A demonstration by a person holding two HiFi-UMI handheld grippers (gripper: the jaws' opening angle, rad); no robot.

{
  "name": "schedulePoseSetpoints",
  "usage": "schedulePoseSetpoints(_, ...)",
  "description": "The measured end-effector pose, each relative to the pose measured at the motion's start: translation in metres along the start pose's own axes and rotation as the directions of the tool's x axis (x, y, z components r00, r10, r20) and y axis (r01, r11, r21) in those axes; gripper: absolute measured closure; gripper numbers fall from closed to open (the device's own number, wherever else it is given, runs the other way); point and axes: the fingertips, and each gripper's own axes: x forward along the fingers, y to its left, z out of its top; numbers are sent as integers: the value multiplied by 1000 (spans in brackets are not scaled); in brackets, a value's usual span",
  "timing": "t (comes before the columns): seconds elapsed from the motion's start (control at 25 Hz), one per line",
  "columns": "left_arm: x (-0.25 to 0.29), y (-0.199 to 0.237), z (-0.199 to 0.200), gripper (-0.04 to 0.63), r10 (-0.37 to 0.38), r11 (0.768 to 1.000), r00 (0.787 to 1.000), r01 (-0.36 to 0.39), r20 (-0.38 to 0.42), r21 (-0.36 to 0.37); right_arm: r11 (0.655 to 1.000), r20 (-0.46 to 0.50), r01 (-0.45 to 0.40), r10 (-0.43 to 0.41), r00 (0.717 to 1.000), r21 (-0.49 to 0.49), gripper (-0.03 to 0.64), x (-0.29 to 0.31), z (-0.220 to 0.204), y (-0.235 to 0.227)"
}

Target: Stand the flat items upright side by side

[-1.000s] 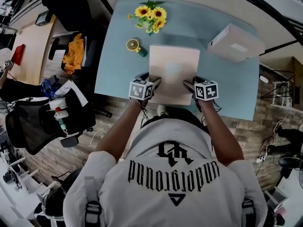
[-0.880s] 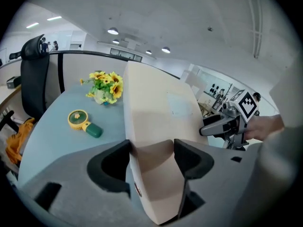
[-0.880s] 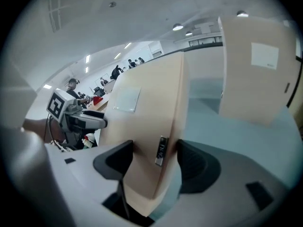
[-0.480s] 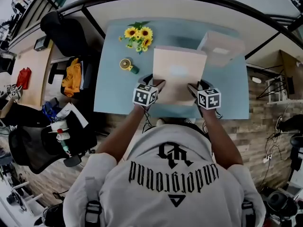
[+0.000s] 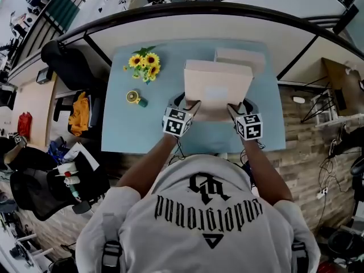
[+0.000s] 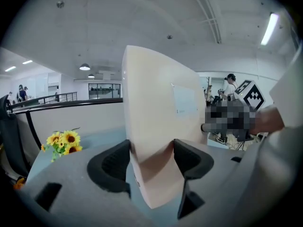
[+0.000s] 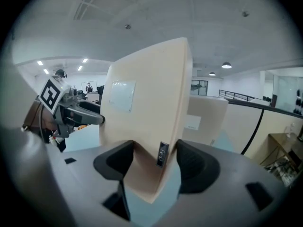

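Observation:
A flat beige box [image 5: 218, 90] with a white label is tipped up over the light blue table [image 5: 131, 129], its top edge leaning away from me. My left gripper [image 5: 187, 108] is shut on its lower left corner and my right gripper [image 5: 233, 110] on its lower right corner. In the left gripper view the pads [image 6: 117, 162] press both faces of the box [image 6: 161, 122]. The right gripper view shows the same grip on the box [image 7: 147, 117], with a second beige box [image 7: 206, 115] standing close behind. That second box [image 5: 242, 58] is at the table's far right.
A bunch of sunflowers [image 5: 145, 64] and a small yellow tape roll [image 5: 135, 98] sit on the left part of the table. A black railing [image 5: 170, 13] curves behind the table. Office chairs and clutter [image 5: 62, 169] stand on the floor to the left.
The beige box lay nearly flat on the table; both grippers have raised it and pushed it away, so it now tilts up on edge near the second box.

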Motion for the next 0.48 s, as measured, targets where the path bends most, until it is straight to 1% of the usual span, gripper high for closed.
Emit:
schedulePoseSetpoints(0.12,21,-24,16,298,24,999,999,-25,26,38,1000,26,16,-16,1000,-20,333,-10,-2,-34)
schedulePoseSetpoints(0.48,77,-72,33,299,122,990,991,-125,50,66,997,55,-11,15,998,-77,337,-13,-18,-113)
